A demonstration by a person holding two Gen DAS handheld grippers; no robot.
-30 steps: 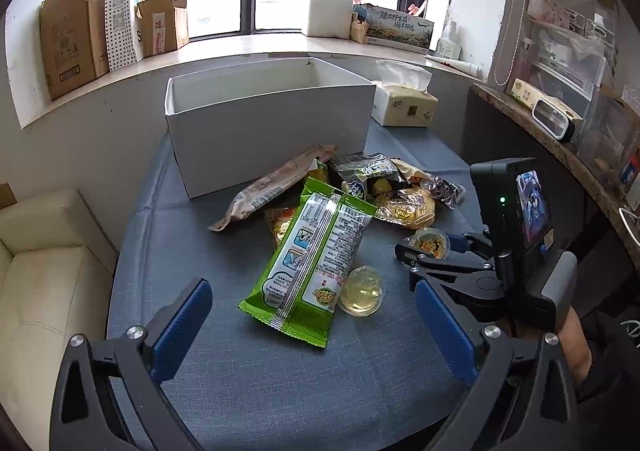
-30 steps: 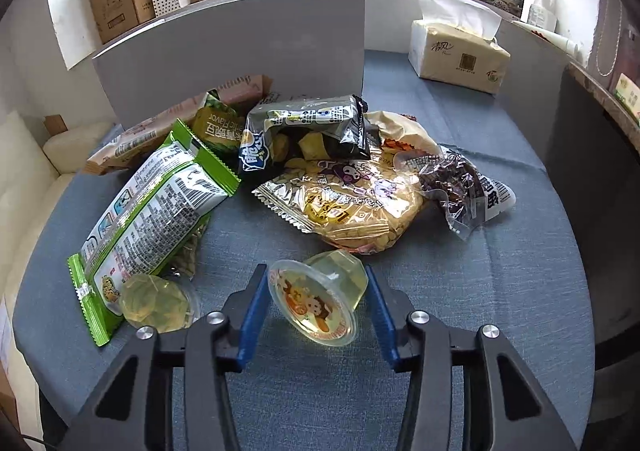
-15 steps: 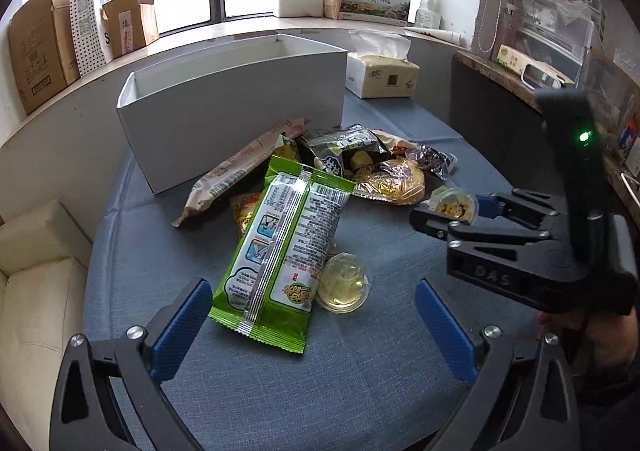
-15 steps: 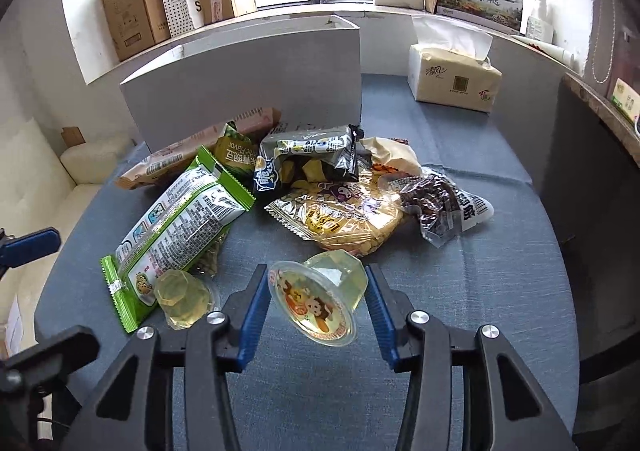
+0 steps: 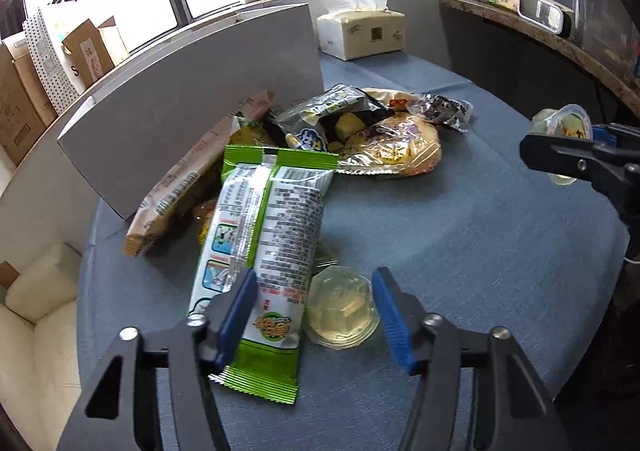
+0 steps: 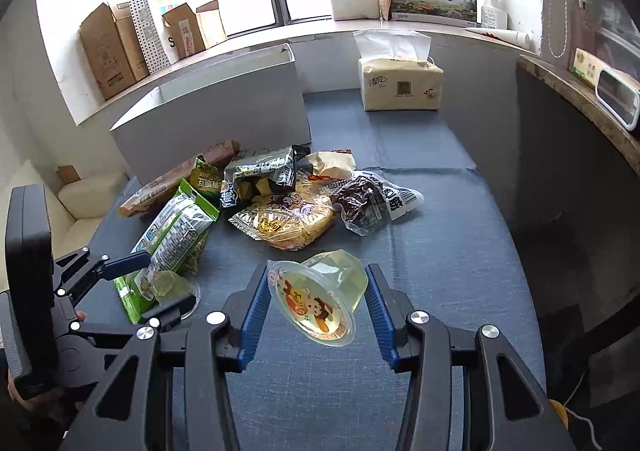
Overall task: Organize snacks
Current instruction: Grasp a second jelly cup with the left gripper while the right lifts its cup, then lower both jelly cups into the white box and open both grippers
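1. Step in hand: picking the two jelly cups off the table for the grey box point(image 6: 224, 107) at the far left edge. One cup is taken; the other is being closed on.
2. Right gripper point(image 6: 316, 299): fingers clamped on the sides of a jelly cup point(image 6: 320, 295), foil lid tilted toward the camera. The cup is clear of the cloth, above the near middle of the table point(image 6: 460, 251). In the left view it shows at the right edge, up in the air.
3. Left gripper point(image 5: 312, 311): fingers have just been closing and stand part-way apart, one on each side of the second cup point(image 5: 342, 309). The right finger point(image 5: 390, 313) is just beside the cup's rim; the left finger point(image 5: 236, 309) lies over the bottom of the green packet point(image 5: 264, 243), apart from the cup. No grip yet, by my judgement.
4. The second cup rests upside down on the cloth near the front edge, touching the green packet.
5. Next move calls for: shifting the left gripper toward the right so its left finger clears the packet, then closing on the cup alone.
6. Pose: both grippers point steeply down and forward; the left sits low over the table, the right higher.
7. The other snacks lie heaped against the box's near wall.
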